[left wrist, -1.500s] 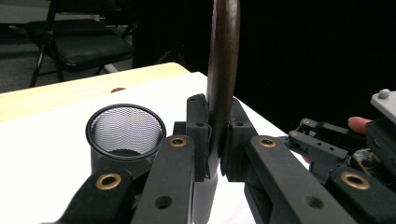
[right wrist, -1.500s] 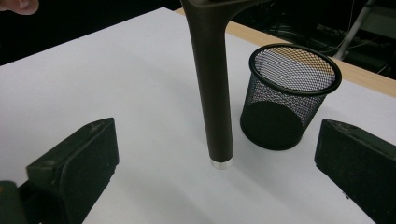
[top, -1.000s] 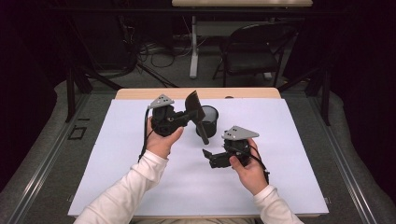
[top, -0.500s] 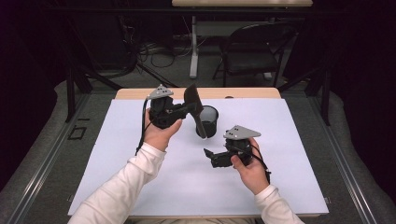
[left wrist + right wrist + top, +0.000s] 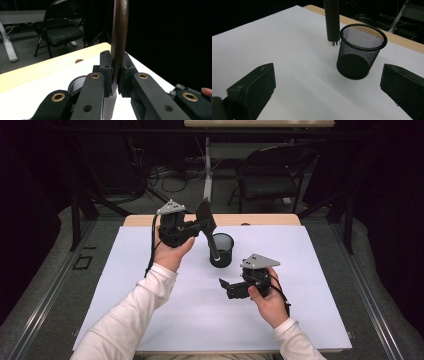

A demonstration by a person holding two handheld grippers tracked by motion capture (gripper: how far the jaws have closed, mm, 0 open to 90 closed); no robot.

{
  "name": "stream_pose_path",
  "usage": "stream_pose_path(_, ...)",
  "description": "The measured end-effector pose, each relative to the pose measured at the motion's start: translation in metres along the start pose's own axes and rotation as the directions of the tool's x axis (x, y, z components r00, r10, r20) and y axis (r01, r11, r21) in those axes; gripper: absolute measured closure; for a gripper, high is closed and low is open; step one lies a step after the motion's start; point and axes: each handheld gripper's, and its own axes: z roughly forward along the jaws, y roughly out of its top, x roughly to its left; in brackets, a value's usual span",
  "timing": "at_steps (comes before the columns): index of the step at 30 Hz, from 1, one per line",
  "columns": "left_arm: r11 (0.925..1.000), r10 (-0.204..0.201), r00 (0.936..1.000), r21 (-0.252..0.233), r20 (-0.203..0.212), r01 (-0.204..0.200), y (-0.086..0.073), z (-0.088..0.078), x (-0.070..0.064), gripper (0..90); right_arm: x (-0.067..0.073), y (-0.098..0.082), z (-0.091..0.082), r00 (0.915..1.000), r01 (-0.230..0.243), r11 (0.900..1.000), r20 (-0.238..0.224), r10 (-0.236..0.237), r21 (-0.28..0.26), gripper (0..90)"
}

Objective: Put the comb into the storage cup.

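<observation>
Left gripper (image 5: 196, 226) is pinching a dark spatula (image 5: 206, 220) at the neck, where the flat blade meets the handle; in the left gripper view the blade edge (image 5: 119, 35) stands up between the jaws, pads clamped on both faces. Gripping there leaves the long handle hanging free below, which looks like the point: handle end goes into the cup first

Spatula handle (image 5: 332, 21) hangs nearly upright, its metal-capped tip in the air just beside the rim of the black mesh cup (image 5: 221, 249), on the outside, not over the opening. In the right gripper view the tip sits around rim height, against the cup's left side. My read: needs a small sideways shift plus a bit more lift before lowering, or the cap clips the rim and tips the cup – it's light and nothing is steadying it

Right gripper (image 5: 227, 286) is spread wide, holding nothing, low over the white table (image 5: 310, 290) and aimed at the cup, apart from it. Well placed to brace the cup if needed

Around: white sheet bare apart from the cup; wooden table edge (image 5: 260, 219) behind it; folding chair (image 5: 270, 175) and cables on the floor well beyond. Nothing blocks the drop except the rim itself
</observation>
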Motion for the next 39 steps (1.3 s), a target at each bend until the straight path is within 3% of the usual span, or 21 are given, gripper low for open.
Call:
stream_pose_path(20,0.9982,-0.054,0.9974,-0.031,-0.049,0.052,0.019,0.018,0.008,83.9,-0.001,0.000,0.000,1.0000,0.003,1.000,0.005,-0.003,-0.004,0.0)
stream_pose_path(39,0.9943,-0.101,0.9908,-0.043,-0.089,0.098,0.021,0.030,0.021,83.9,-0.002,0.000,0.000,0.9999,0.007,1.000,0.009,-0.007,-0.002,0.0)
